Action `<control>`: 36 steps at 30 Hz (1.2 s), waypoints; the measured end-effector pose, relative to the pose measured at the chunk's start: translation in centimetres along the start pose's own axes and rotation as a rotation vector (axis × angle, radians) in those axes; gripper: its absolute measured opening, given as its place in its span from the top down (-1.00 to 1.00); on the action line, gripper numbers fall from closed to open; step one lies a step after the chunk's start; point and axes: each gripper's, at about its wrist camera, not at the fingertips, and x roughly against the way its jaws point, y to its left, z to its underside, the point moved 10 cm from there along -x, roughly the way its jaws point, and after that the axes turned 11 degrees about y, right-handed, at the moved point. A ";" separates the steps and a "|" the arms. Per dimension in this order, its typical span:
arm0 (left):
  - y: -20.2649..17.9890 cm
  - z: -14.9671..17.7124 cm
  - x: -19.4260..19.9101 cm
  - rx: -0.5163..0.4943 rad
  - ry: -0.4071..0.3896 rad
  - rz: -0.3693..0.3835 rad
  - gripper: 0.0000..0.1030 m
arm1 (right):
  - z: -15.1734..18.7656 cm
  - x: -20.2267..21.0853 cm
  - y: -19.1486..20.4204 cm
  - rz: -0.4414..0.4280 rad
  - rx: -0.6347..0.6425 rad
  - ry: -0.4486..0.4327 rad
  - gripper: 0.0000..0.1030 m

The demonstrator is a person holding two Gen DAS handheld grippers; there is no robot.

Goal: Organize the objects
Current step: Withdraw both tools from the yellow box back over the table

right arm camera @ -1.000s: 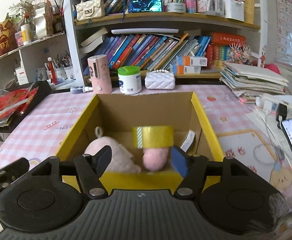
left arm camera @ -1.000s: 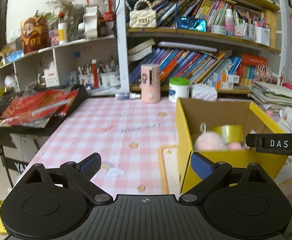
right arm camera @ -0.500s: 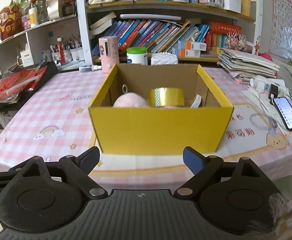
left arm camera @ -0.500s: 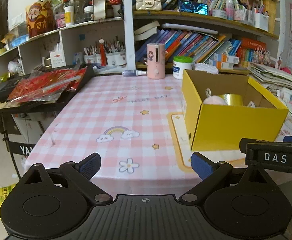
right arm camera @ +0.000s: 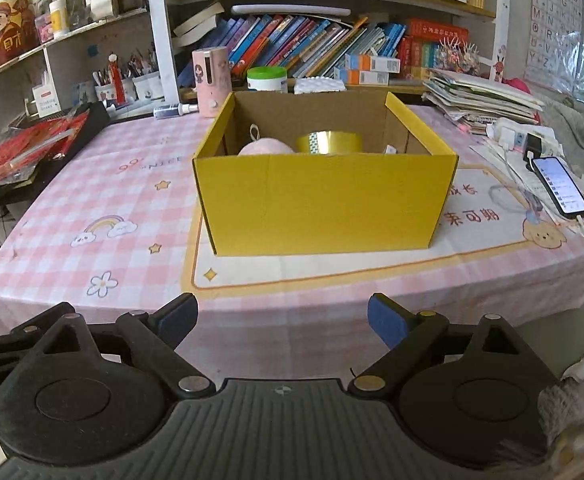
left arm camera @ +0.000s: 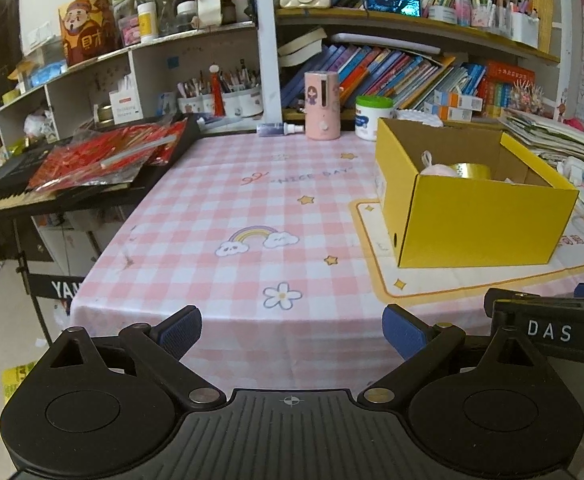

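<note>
— Right wrist view first: what's the right hand-held gripper [right arm camera: 282, 316] doing?

— Jaws spread wide, nothing between them. It hangs off the near edge of the worktop [right arm camera: 92, 184], facing the yellow box [right arm camera: 323, 200] square on.

— And the things being tidied?

— Inside the box. A pink plush [right arm camera: 266, 147] sits toward its left side and a roll of gold tape [right arm camera: 329, 142] is just beside it; something white pokes up near the right wall, too hidden to name. My guess is the box is the collecting spot, set on the printed mat [right arm camera: 487, 216] within easy reach.

— The left hand-held gripper [left arm camera: 292, 330]?

— Also spread and empty, off the worktop's front edge, with the box well to its right.

— Anything left out?

— A pink dispenser [left arm camera: 322, 105], a white jar [left arm camera: 373, 117] and a small spray bottle [left arm camera: 280, 129] stand along the back by the shelves. Whether those count, I can't tell.
</note>
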 end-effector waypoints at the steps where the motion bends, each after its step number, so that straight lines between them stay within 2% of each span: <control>1: 0.1 0.1 0.0 0.002 0.002 -0.002 -0.92 | 0.2 0.1 0.1 0.003 0.001 0.000 -0.80; 36: 2.1 1.2 0.6 0.017 0.012 -0.083 -0.92 | 1.6 0.6 1.9 0.102 0.014 0.019 -0.82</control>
